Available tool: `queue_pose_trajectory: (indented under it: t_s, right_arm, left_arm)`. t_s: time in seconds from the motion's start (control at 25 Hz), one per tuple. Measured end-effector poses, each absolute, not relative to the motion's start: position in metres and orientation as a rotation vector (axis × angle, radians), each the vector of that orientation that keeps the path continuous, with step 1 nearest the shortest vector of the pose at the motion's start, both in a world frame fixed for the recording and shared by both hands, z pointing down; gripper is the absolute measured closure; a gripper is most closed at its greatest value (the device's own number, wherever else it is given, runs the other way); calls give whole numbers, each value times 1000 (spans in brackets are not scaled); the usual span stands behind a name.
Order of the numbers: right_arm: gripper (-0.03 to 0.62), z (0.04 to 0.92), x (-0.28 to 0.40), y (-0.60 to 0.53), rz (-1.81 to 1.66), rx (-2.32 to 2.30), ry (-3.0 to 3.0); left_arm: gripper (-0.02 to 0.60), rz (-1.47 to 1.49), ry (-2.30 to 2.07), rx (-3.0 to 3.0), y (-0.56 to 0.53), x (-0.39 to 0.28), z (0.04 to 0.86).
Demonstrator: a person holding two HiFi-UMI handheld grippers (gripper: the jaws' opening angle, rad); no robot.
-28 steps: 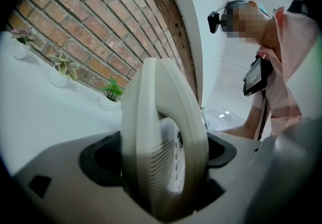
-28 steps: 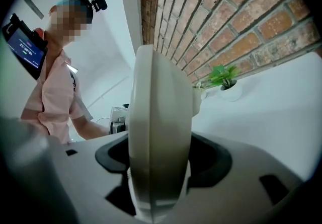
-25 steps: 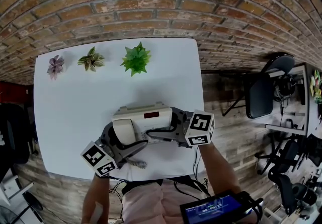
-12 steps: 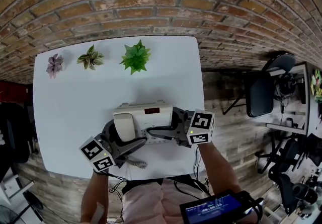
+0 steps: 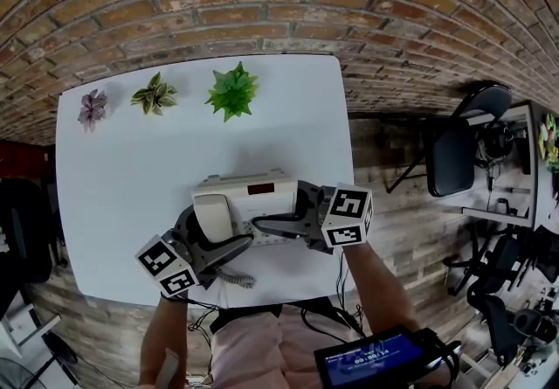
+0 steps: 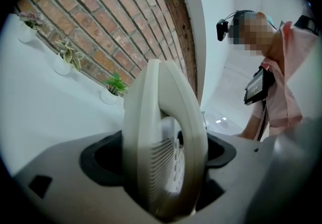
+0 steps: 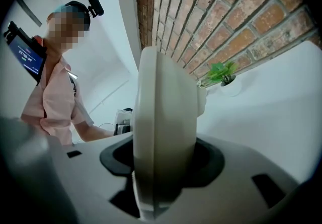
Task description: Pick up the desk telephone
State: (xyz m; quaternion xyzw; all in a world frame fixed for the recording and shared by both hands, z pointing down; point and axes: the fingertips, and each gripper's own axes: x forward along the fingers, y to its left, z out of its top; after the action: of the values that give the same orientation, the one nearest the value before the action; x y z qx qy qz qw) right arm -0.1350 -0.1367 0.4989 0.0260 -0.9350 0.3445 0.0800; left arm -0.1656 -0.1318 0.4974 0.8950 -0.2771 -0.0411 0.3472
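phone: cream desk set [image 5: 249, 204] near the front edge of the counter [image 5: 131, 177], right in front of you. Long axis runs left-right across you, display side toward the brick wall.
left gripper: [image 5: 240, 243] comes in from the front-left. Fingers are clamped on the phone's left end, the handset [image 5: 214, 217] side. The left gripper view shows the cream body [image 6: 166, 152] with its grille wedged between them.
right gripper: [image 5: 266, 223] comes in from the right, fingers closed on the phone's right end. The right gripper view shows the edge of the body [image 7: 161, 137] filling the gap.
key relation: the phone sits between your two grippers, one on each end of its long axis. Neither is nearer; this is a two-ended hold.
pose: both forearms reach in low from your side. The grippers look rolled onto their sides, so the fingers pinch across the phone's thickness.
lift state: can't tell whether the base is clear of the counter or resting on it.
cord: the coiled lead [image 5: 234, 278] lies on the counter at the front edge, just beside your left gripper.
next (my read): raise both ends together and keep the long axis level.
risk: tilt it and the handset may slide off the cradle, and the lead may drag.
clutter: three small plants [image 5: 231, 92] along the wall side, well apart from the phone.
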Motion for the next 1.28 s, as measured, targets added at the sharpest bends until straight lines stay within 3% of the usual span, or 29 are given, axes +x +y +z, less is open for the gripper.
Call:
queue_pose_trajectory:
  t_s: [1.28]
  right_arm:
    - [372,386,-111,-72,852,86,-2895]
  left_arm:
    - [127,-41,-753,2494,-67,-141,382]
